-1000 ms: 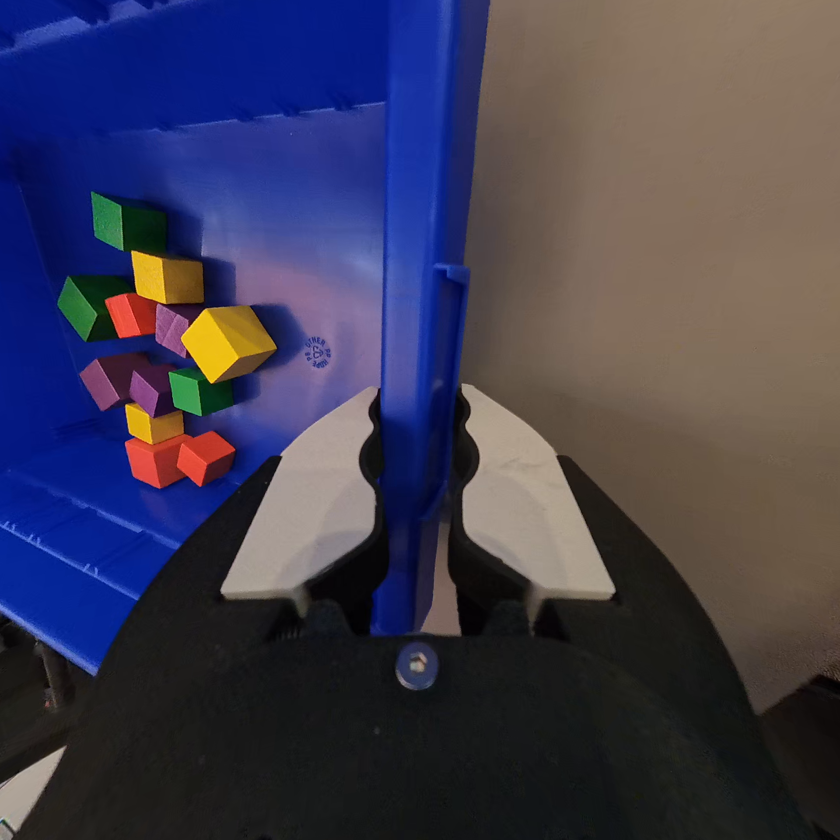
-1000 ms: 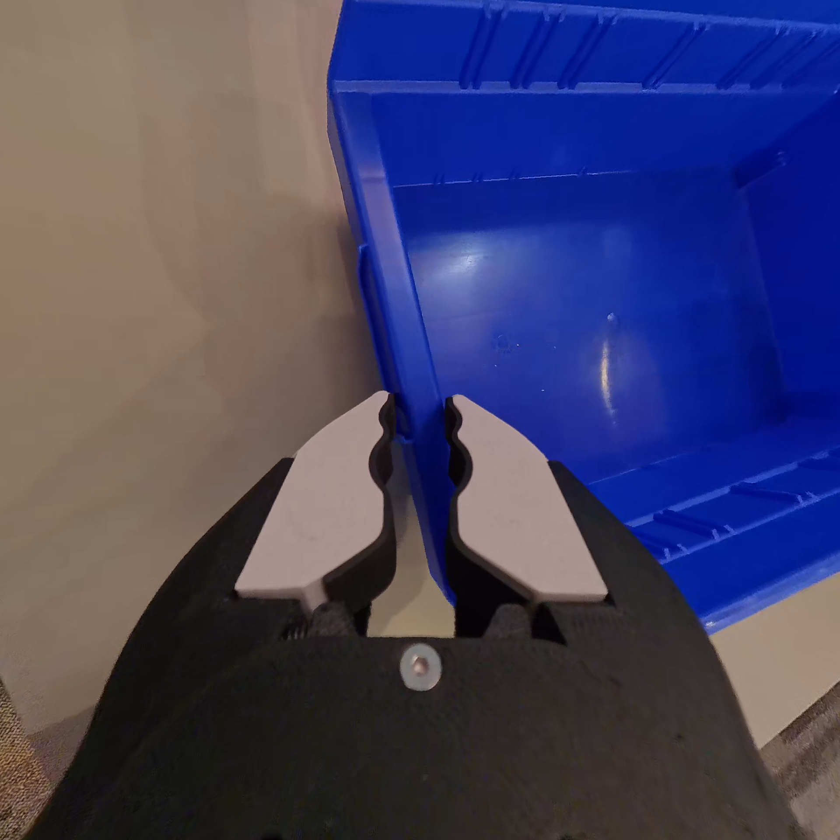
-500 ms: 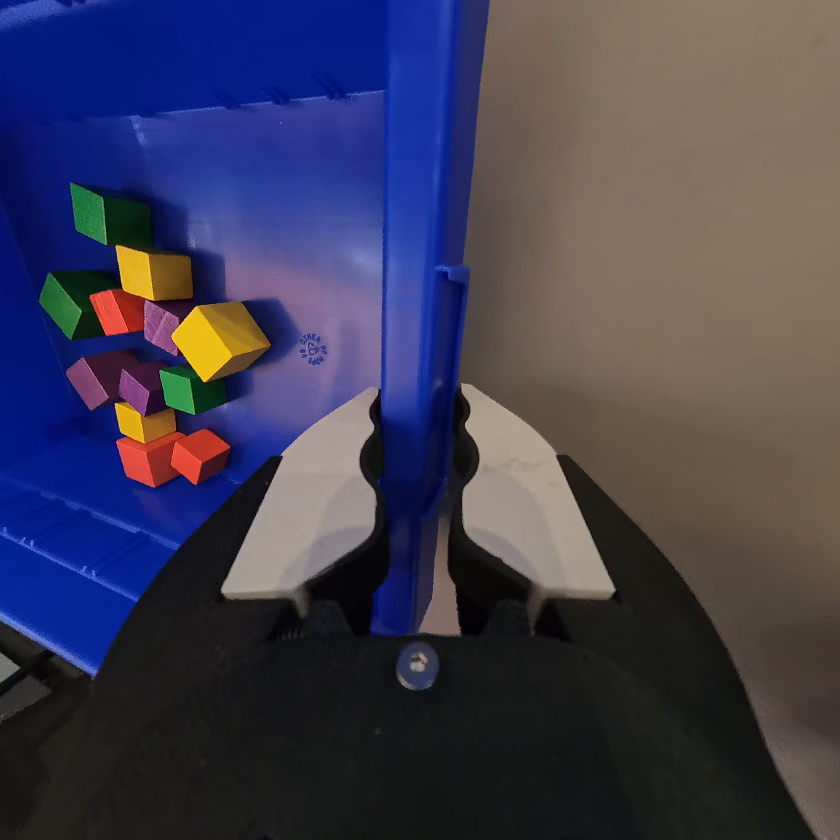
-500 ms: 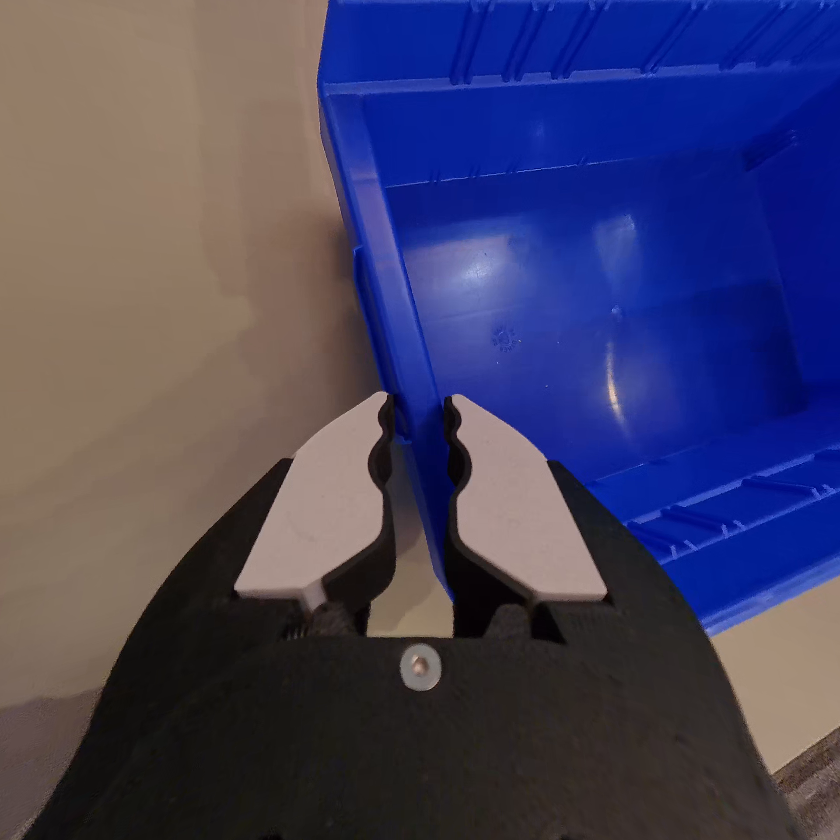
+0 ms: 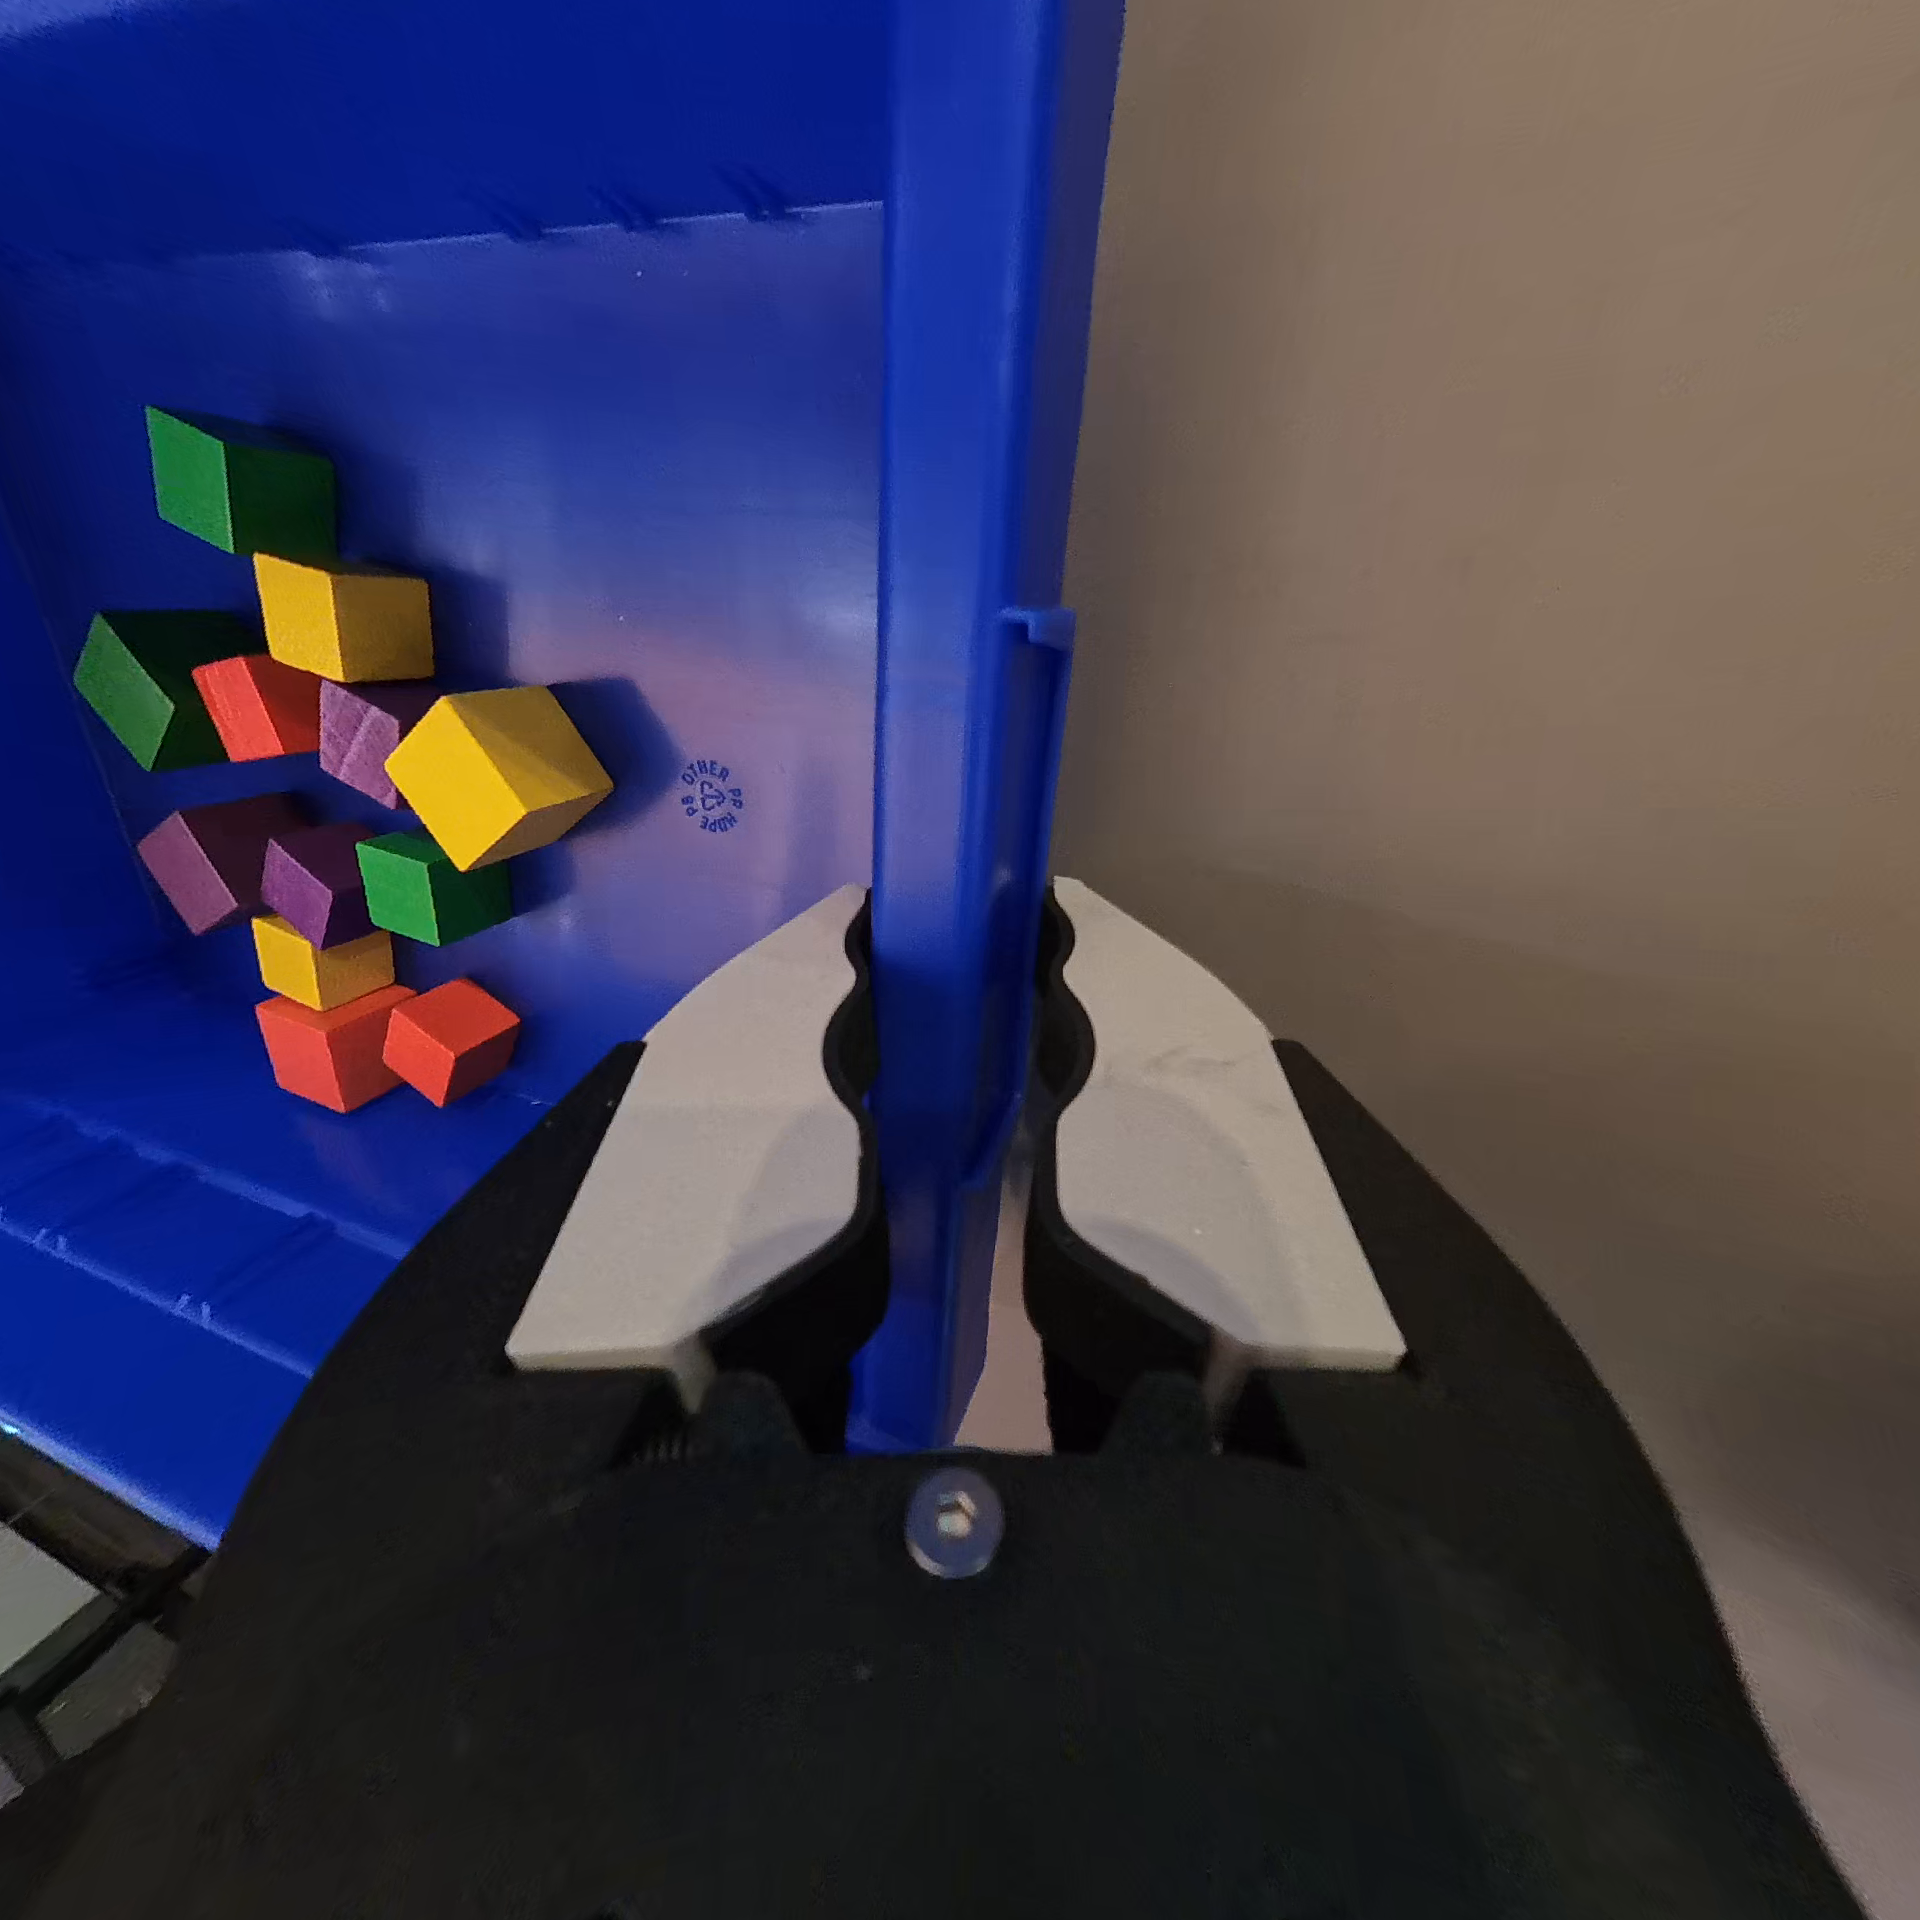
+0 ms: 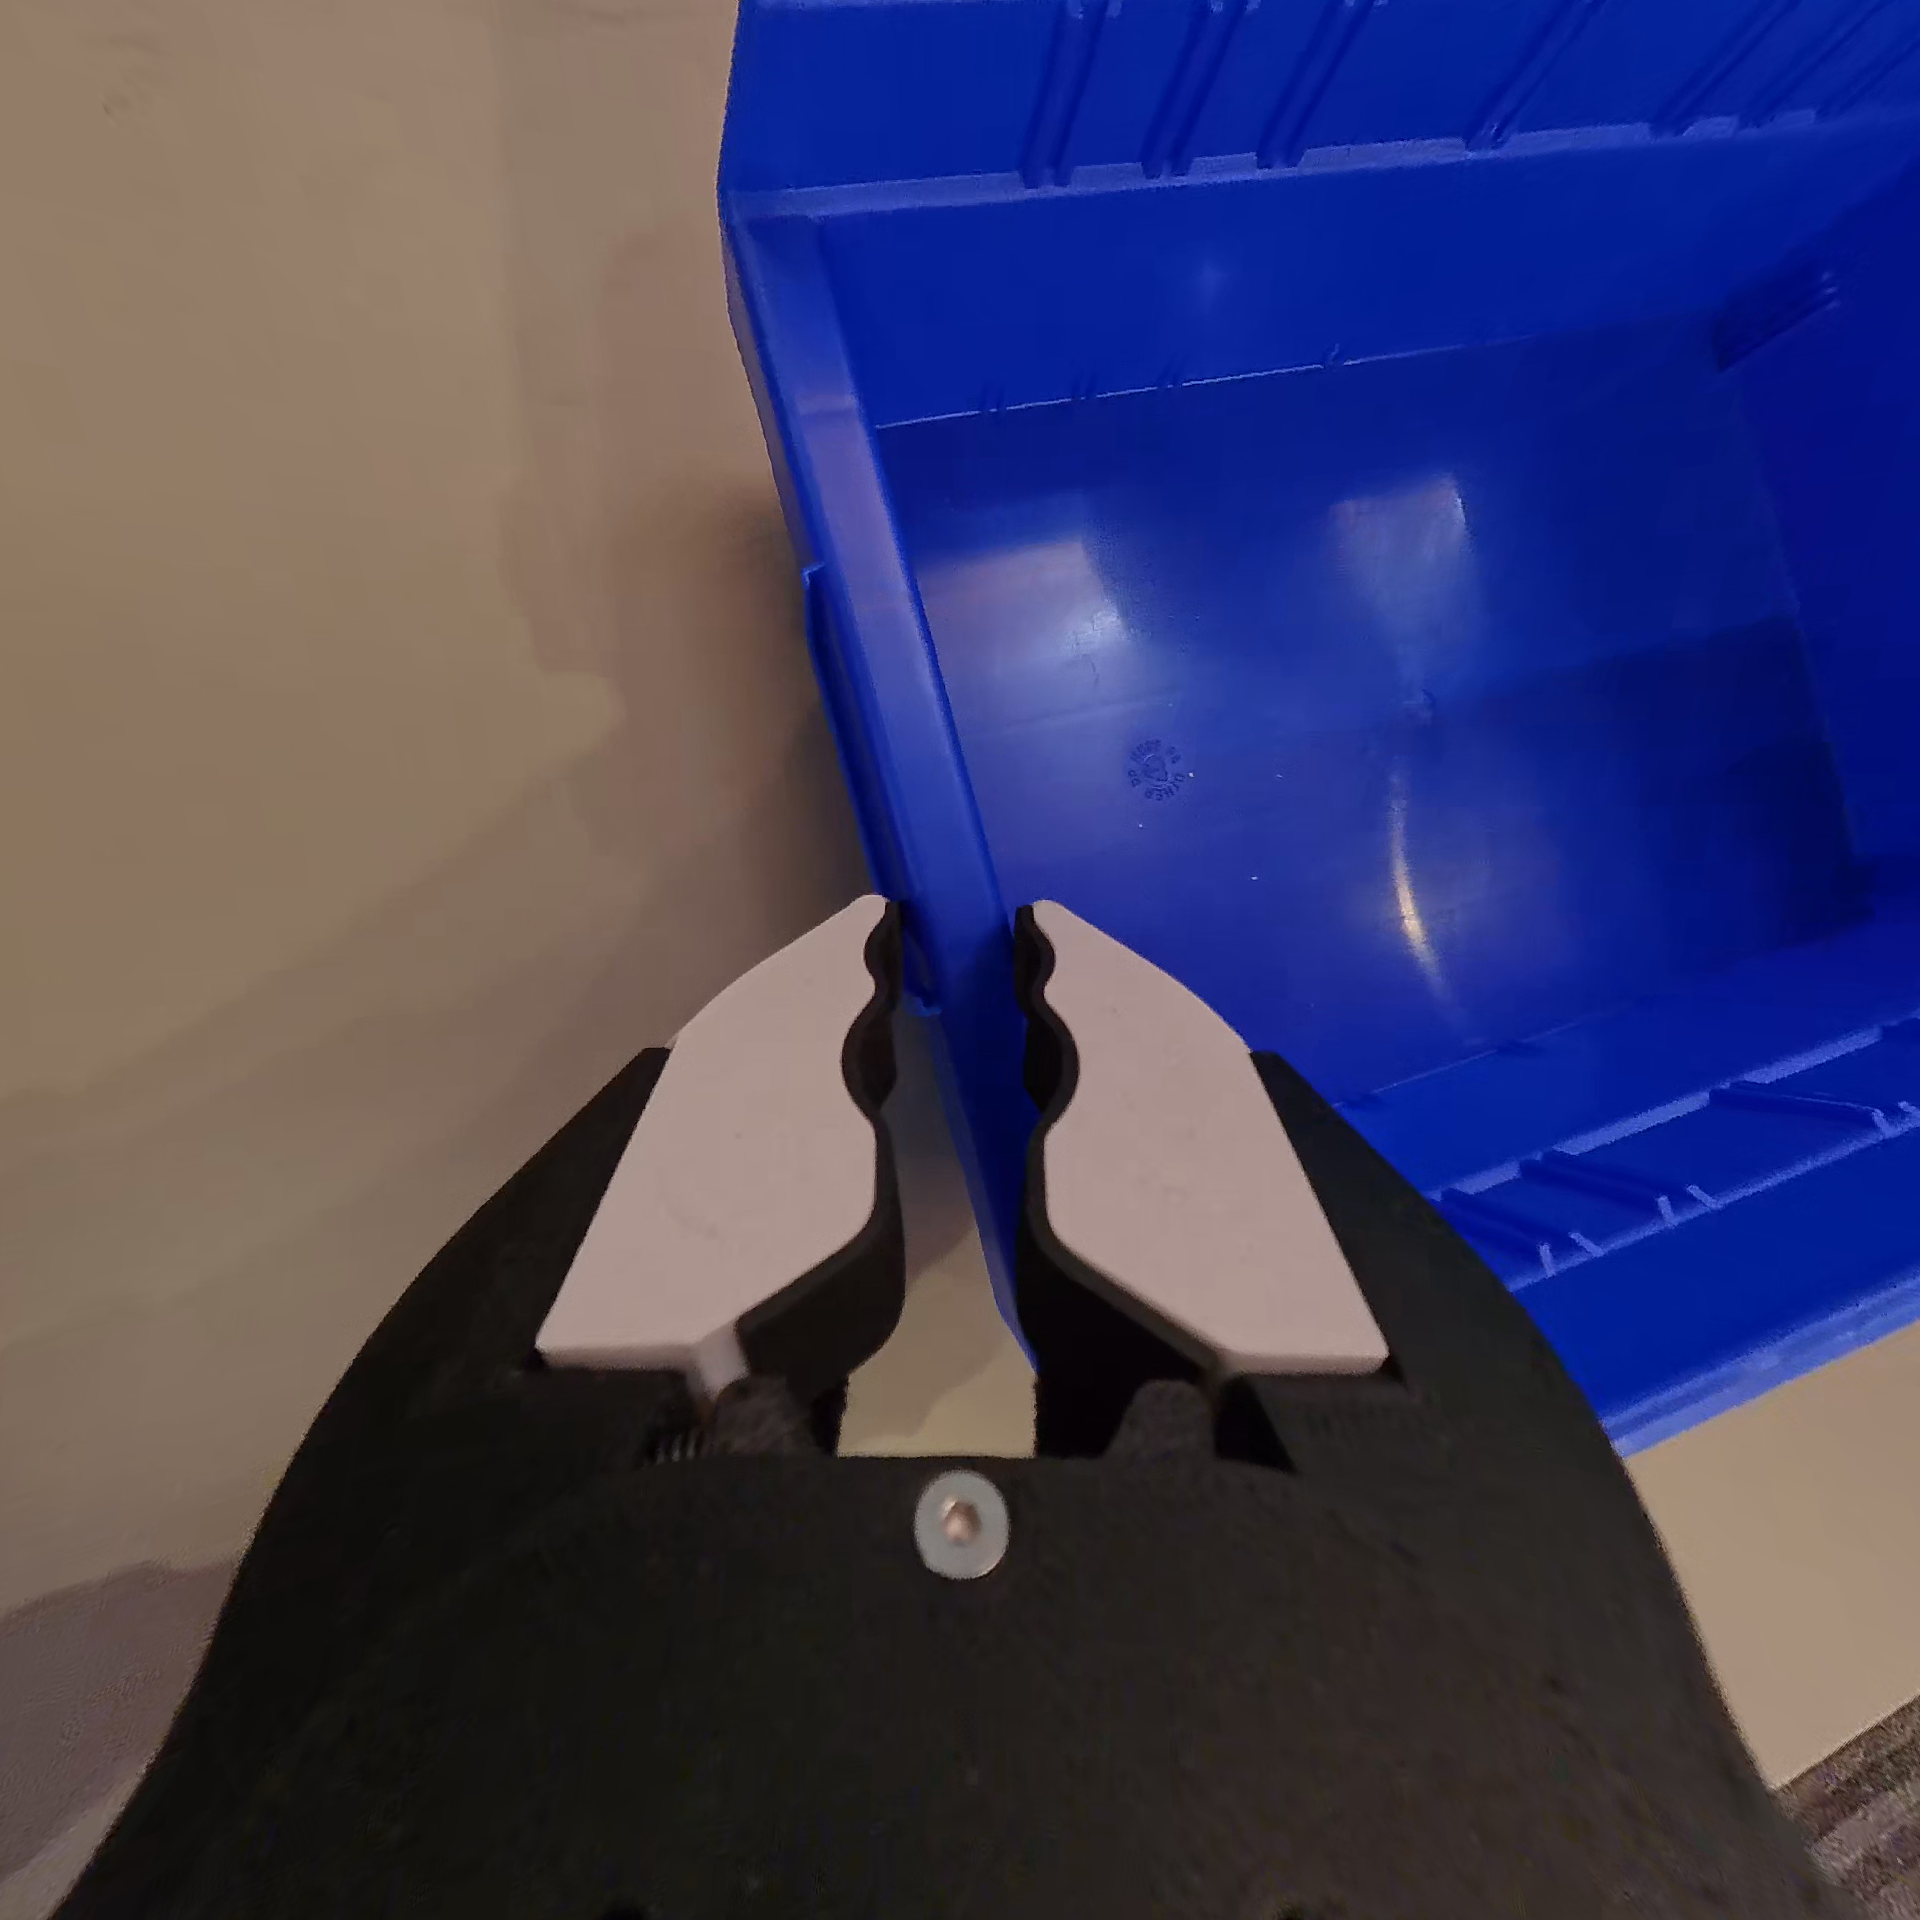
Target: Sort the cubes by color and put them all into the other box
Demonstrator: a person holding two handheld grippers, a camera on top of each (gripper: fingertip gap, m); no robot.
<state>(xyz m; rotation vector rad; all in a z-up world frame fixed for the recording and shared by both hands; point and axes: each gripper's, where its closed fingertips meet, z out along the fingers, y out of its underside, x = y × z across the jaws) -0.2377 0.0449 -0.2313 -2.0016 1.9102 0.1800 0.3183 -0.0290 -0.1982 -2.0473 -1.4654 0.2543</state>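
Shifted slightly right since before, the mixed cubes [image 5: 332, 769] cluster at centre-left inside the cube-filled blue bin [image 5: 977, 416], whose wall the left gripper [image 5: 956, 904] clamps. Right gripper [image 6: 954, 914] pinches the empty blue bin [image 6: 862, 582]'s left wall.

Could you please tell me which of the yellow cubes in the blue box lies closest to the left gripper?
The small yellow cube, resting on the red cubes. The other two yellow cubes lie farther from the left gripper.
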